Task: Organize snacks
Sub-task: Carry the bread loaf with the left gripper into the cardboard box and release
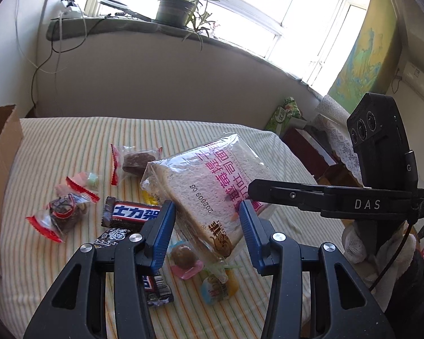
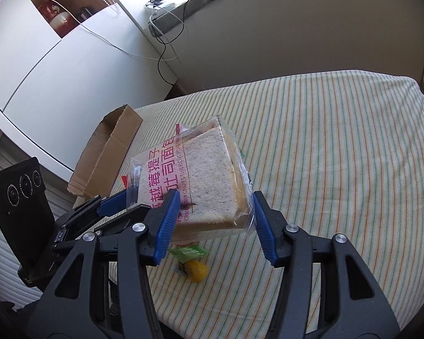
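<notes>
So the bread (image 1: pixel 212 186) (image 2: pixel 209 180), a sliced loaf in a clear bag with pink lettering, is up off the table and tilted, hanging over the pile of little snacks. The right gripper (image 2: pixel 214 214) (image 1: pixel 251 190) has it. In its own view both blue fingers (image 2: pixel 168 220) press on the bag, one on the printed face and one on the crust side, about half spread.

The left gripper (image 1: pixel 207 220) (image 2: pixel 113 209) is right there too. The bag sits between its fingers (image 1: pixel 162 226), and they look like they touch the plastic, but I honestly can't tell if it's squeezing or just bracketing it.

Under and around the bread there's a Snickers (image 1: pixel 132 214), a jelly cup (image 1: pixel 183 257) and a wrapped brownie (image 1: pixel 135 161) further back. A yellow candy (image 2: pixel 195 271) sits beside a green wrapper (image 2: pixel 188 251), just below the loaf. Everything's on a striped cloth (image 2: pixel 325 169) over the table.

The open cardboard box (image 2: pixel 107 155) (image 1: pixel 0 155) sits at the left edge, close to the bread but not touching. There's a potted plant (image 1: pixel 175 8) on the windowsill behind.
</notes>
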